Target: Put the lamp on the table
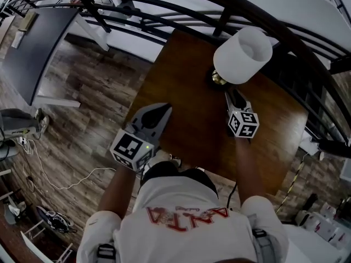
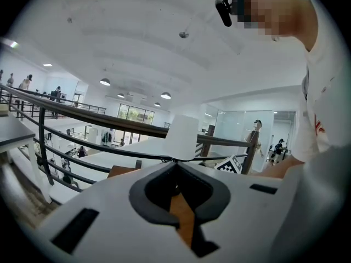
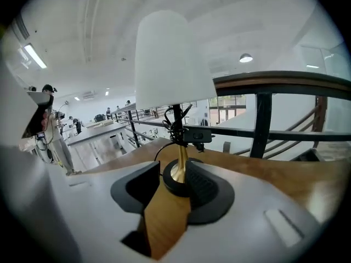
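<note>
L gripper (image 1: 163,108) hovers over the table's (image 1: 192,141) left edge, jaws pinched together, empty. Lamp (image 1: 242,55) stands upright on the table by the railing (image 1: 164,7) (white shade, brass stem). R gripper (image 1: 228,93) gapes wide, lamp base between its jaws, pads not pressing.

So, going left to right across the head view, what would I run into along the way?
dark panel → left claw → lamp
</note>
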`<state>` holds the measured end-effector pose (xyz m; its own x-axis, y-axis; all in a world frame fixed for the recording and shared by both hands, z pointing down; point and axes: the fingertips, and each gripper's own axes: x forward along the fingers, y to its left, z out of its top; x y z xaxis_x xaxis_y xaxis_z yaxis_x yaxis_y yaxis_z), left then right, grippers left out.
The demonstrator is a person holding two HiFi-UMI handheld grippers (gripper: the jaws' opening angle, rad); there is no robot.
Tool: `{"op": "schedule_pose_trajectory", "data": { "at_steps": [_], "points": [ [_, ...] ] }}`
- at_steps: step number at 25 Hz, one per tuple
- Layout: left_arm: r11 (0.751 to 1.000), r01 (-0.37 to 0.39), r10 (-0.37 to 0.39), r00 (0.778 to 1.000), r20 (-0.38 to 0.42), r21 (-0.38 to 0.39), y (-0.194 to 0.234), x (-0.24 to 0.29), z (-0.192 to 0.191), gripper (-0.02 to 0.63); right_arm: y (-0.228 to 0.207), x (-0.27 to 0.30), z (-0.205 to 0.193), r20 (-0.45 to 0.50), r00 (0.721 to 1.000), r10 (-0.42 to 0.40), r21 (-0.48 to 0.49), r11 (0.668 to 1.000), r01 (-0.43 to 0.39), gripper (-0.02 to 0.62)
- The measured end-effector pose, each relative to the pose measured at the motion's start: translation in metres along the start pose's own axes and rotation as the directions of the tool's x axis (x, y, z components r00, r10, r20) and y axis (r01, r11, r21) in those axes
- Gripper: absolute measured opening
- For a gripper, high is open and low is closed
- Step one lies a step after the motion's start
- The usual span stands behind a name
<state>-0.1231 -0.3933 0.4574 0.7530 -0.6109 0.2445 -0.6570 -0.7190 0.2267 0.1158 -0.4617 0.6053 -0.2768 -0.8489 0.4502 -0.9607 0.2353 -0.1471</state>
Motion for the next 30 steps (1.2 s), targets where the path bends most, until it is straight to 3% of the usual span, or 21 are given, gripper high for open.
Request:
{"op": "schedule_pose_trajectory", "data": {
  "at_steps": [13,21,30],
  "points": [
    [0.999,-0.007,0.004,0.996,0.084,0.035,-0.1,-0.02,0.019,0.009,0.036,-0.134,0.016,0.101,0.99,0.095,-0.062,0.994,-0.089,0.005],
    [0.996,0.007,-0.018,0.992,0.125,0.087,-0.157,-0.032,0.032,0.009,0.047,-0.23,0.063,0.21,0.97,0.124,-0.059,0.992,-0.114,0.002],
    [0.991,0.014,-0.036,0.986,0.165,0.134,-0.203,-0.039,0.049,0.009,0.054,-0.311,0.108,0.313,0.936,0.16,-0.119,0.985,-0.128,0.002]
  ]
}}
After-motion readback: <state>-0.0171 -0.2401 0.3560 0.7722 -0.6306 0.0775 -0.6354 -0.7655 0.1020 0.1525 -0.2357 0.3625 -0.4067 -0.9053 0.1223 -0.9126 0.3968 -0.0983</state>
